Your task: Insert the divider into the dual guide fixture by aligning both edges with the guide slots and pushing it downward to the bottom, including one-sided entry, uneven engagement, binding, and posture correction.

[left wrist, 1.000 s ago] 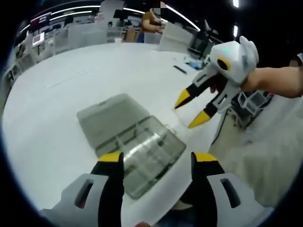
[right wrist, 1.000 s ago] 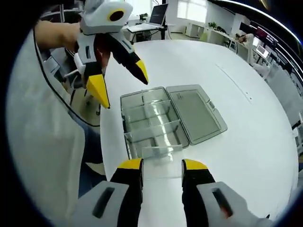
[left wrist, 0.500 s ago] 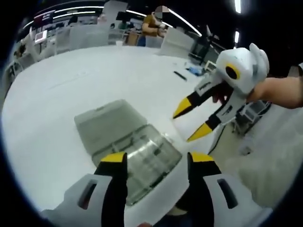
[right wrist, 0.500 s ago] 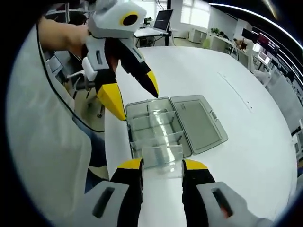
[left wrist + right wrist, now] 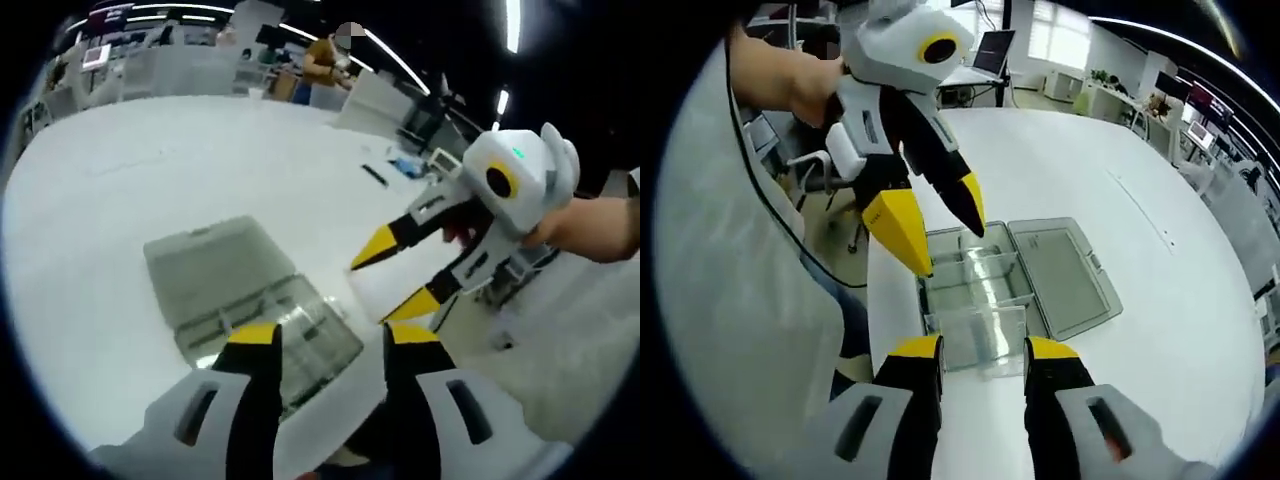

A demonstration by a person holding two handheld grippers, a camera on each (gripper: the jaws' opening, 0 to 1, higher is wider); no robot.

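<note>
1. Jaws of my right gripper (image 5: 983,362) pinch the clear divider (image 5: 983,340), held just above the near end of the open organizer box (image 5: 985,285).
2. My left gripper (image 5: 940,225), jaws spread, hovers over the box's left edge.
3. I see the box lid (image 5: 210,262) lying flat on the white table (image 5: 120,180).

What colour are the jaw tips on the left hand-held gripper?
Yellow, on black jaws; the left hand-held gripper shows this best in the right gripper view.
</note>
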